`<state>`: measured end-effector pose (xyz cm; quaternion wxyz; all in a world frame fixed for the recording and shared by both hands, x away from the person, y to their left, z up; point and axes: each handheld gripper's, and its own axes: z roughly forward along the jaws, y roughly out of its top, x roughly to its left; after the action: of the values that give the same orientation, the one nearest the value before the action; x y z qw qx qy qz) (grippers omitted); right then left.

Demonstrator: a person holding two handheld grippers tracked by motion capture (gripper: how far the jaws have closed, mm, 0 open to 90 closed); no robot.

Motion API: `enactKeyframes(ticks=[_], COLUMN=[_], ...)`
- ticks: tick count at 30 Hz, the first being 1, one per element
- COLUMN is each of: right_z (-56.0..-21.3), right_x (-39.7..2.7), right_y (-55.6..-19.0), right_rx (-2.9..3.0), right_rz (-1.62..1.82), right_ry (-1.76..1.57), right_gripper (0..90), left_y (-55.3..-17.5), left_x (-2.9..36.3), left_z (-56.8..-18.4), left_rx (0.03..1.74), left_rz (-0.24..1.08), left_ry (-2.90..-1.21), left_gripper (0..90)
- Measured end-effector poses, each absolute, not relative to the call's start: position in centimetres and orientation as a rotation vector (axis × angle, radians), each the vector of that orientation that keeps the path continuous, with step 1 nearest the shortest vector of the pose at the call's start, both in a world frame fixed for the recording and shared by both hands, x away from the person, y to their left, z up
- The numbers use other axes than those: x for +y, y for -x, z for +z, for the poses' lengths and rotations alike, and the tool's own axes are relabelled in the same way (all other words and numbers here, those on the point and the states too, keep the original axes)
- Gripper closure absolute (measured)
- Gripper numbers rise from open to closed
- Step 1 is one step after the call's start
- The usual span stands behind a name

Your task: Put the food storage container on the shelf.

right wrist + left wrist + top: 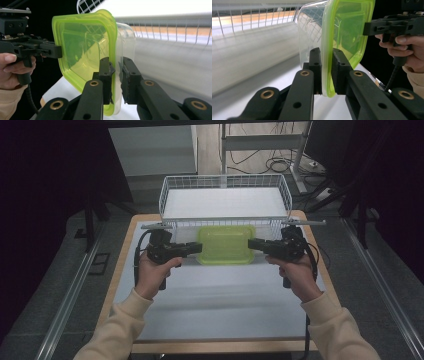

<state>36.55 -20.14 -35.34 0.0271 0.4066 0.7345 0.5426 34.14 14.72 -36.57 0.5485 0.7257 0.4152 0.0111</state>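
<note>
- Broadly, a table (220, 320) with a pale top and wooden edge runs from the near side to the far side of the high view; the person's two sleeved forearms come in from its near edge.
- White wire basket (225, 184) stands at the far end of the table, open on top, with a pale floor.
- Clear container with a green lid (226, 244) is held between the two grippers, just on the near side of the basket's near wall and clear of the tabletop. The gripper views show the clear tub under the green lid.
- Left gripper (196, 248) has hold of the container's left edge; in the left gripper view its jaws are closed on the lid's rim (326, 75), one pad on each face.
- Right gripper (253, 244) has hold of the right edge; in the right gripper view its jaws pinch the rim (115, 77) the same way.
- Each hand wraps a gripper's handle, a cable trailing below.
</note>
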Motion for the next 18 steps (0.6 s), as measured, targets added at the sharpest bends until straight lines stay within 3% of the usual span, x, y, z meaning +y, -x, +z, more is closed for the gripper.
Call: enactKeyframes(ticks=[18], right_z=[-31.5], right_x=[-20.0], right_y=[-38.8], right_rx=[2.265], right_rz=[1.66], right_ry=[-1.226], right_gripper=[80.0], left_y=[-36.4], left_x=[14.9], left_z=[-32.9], left_rx=[0.961], left_rz=[0.062], left_ry=[-1.717], left_gripper=[80.6])
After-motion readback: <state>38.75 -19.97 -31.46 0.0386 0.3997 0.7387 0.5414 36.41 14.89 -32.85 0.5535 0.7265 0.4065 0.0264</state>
